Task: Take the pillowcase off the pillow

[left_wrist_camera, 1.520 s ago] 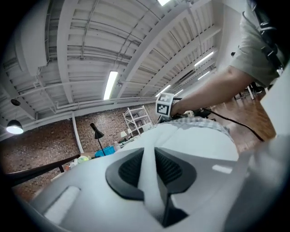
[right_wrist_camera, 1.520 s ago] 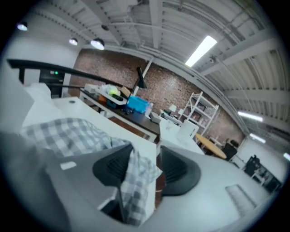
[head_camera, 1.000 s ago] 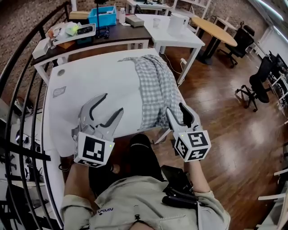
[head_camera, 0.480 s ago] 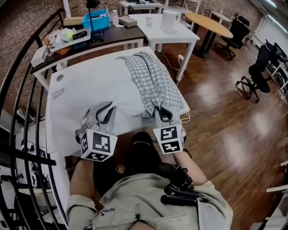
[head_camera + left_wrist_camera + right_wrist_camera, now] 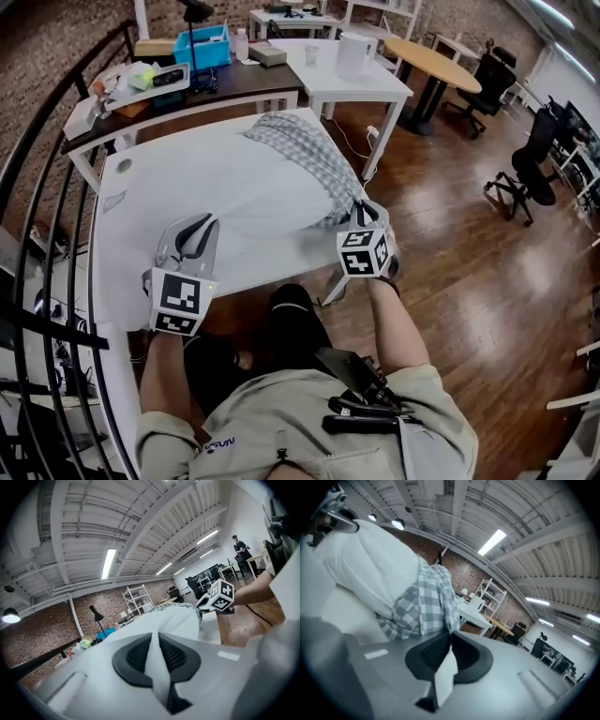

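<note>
A white pillow (image 5: 234, 202) lies on the white table (image 5: 117, 281). Its grey-checked pillowcase (image 5: 305, 155) is bunched over the far right end. My left gripper (image 5: 197, 228) sits at the pillow's near left edge, and its jaws have just been closing on a fold of white pillow cloth (image 5: 153, 660). My right gripper (image 5: 362, 210) is at the near right corner, beside the pillowcase's hem. Its jaws have just been closing too and pinch a white flap (image 5: 446, 672), with the checked pillowcase (image 5: 426, 606) bunched just beyond the pads.
A dark desk with a blue bin (image 5: 211, 42) and a white table (image 5: 342, 70) stand behind the pillow's table. A round wooden table (image 5: 431, 61) and office chairs (image 5: 544, 155) are at the right on the wood floor. A black railing (image 5: 37, 187) runs along the left.
Both grippers went from open to shut. The right one swung forward and down to the pillow's near right corner; the left one dropped onto the near left edge.
</note>
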The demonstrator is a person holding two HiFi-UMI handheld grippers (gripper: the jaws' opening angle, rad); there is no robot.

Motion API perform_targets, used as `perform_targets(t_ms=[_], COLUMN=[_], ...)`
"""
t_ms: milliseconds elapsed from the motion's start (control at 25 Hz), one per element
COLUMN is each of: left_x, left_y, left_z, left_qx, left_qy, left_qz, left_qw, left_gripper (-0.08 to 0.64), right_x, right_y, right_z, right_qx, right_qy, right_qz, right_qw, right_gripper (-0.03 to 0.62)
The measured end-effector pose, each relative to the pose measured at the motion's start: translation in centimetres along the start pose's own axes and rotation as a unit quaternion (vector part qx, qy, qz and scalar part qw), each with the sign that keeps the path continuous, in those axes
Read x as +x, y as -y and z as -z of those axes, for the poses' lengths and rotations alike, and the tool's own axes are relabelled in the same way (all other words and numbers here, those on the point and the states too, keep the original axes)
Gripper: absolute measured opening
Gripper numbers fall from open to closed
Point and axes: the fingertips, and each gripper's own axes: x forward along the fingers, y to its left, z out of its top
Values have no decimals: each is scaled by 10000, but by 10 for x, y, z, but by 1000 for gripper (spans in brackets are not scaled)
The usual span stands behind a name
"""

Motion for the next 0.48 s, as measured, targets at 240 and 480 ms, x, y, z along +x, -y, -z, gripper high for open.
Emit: perform_targets(t_ms=[240,480], left_x=[-9,-11], left_y=[-2,20], left_z=[13,22], left_qx=[-74,46], left_qy=[-59,-61], left_qz=[-85,233], left_qw=[9999,9997], left_gripper=[28,71], right_x=[50,51], right_y=[5,-11], right_z=[17,22], right_qx=[-58,127], right_qy=[-615,-814], right_qz=[-16,-996], right_qw=[9981,9916], right_gripper=[17,36])
